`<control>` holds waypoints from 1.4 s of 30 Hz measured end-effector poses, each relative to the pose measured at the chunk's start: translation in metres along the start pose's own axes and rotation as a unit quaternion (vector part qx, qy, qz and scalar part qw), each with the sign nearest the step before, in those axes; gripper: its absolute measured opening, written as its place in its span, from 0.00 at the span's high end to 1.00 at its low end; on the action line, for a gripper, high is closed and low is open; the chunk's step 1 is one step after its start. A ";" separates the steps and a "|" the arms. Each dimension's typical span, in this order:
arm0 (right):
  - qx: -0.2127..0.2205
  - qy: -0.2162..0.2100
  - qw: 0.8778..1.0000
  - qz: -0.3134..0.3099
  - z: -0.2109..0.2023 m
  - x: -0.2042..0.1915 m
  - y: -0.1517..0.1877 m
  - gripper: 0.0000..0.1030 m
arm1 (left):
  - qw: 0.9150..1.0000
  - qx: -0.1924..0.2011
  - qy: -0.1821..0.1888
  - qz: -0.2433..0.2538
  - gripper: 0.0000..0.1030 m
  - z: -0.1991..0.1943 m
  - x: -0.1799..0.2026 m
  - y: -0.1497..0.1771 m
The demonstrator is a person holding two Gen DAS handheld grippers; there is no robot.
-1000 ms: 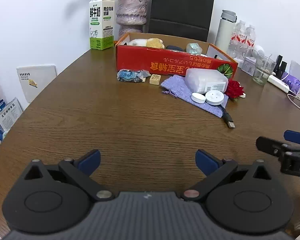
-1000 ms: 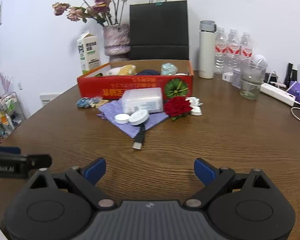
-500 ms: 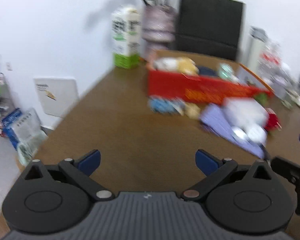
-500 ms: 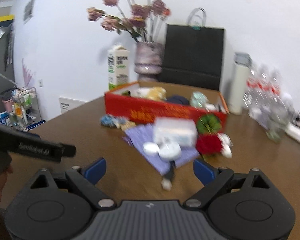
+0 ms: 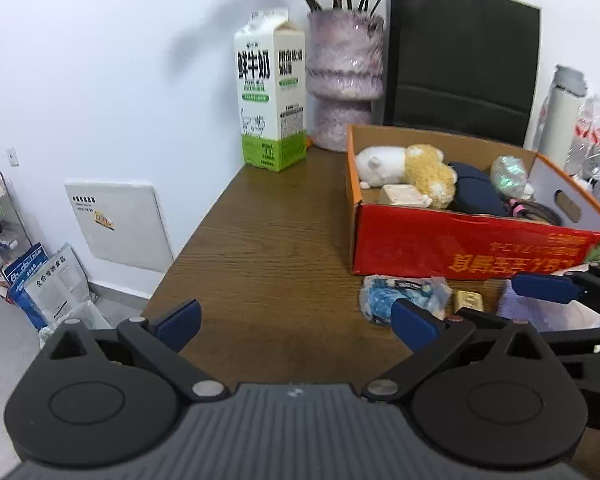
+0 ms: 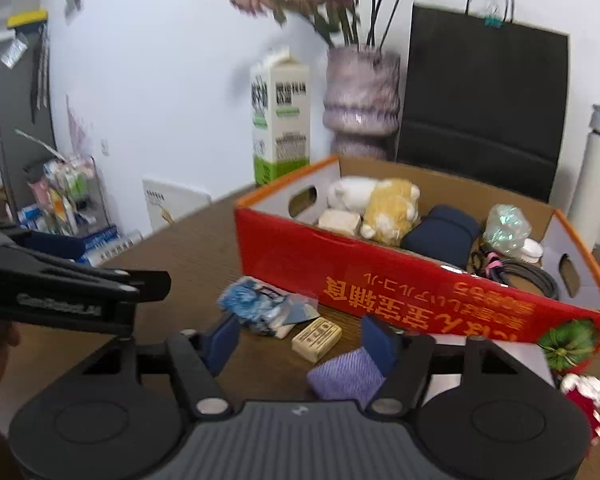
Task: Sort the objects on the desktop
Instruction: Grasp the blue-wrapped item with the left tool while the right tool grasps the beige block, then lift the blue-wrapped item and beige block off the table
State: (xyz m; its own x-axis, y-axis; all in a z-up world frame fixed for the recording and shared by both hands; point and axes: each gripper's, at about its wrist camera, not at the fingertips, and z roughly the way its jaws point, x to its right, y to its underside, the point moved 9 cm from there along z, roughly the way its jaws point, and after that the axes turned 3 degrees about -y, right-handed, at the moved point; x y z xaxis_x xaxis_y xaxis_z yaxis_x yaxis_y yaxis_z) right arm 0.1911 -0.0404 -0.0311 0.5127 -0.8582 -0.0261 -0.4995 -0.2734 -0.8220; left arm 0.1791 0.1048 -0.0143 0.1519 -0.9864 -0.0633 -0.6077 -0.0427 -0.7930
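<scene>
On the brown wooden desk (image 5: 268, 240), a red cardboard box (image 5: 460, 246) is seen near the wall, filled with a white and yellow plush toy (image 5: 408, 170), a dark blue pouch (image 5: 476, 194), a beige block (image 5: 404, 196), a crumpled clear wrapper (image 5: 508, 176) and coiled cables (image 6: 520, 274). Just in front of the box, a blue crinkled packet (image 6: 256, 306) and a small yellow-beige bar (image 6: 316, 338) are laid on the desk, with a purple cloth pouch (image 6: 346, 374) beside the bar. A milk carton (image 5: 270, 100), a pink vase (image 5: 344, 80) and a black paper bag (image 5: 460, 56) are stood behind the box.

The left hand-held gripper (image 5: 296, 320) is held wide open above bare wood, nothing between its fingers. The right hand-held gripper (image 6: 300, 342) is poised low over the bar and the packet; its jaws are closing, and the bar is framed between the blue pads, though no pad is seen pressing on it.
</scene>
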 end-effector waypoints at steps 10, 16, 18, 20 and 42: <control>-0.023 -0.003 0.999 0.045 0.010 0.021 -0.001 0.96 | 0.998 -0.037 0.045 0.021 0.00 0.044 0.022 0.003; -0.016 0.009 0.998 0.053 -0.004 0.039 -0.004 0.95 | 0.995 -0.053 0.080 0.035 0.00 0.060 0.046 0.008; -0.018 0.010 0.999 0.048 -0.004 0.039 -0.001 0.95 | 0.994 -0.054 0.088 0.026 0.00 0.065 0.054 0.005; -0.015 0.009 0.999 0.051 -0.006 0.038 0.001 0.94 | 0.994 -0.050 0.095 0.027 0.00 0.067 0.062 0.003; -0.075 -0.020 0.997 0.019 0.030 0.021 0.006 0.90 | 0.995 0.008 0.098 0.003 0.85 -0.028 0.028 0.023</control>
State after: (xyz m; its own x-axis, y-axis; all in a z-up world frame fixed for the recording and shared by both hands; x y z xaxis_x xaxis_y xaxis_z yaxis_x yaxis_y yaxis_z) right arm 0.2196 -0.0467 -0.0532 0.5176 -0.8517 -0.0813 -0.6167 -0.3055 -0.7255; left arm 0.1477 0.0714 -0.0170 -0.0068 -0.9987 0.0497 -0.5961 -0.0359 -0.8021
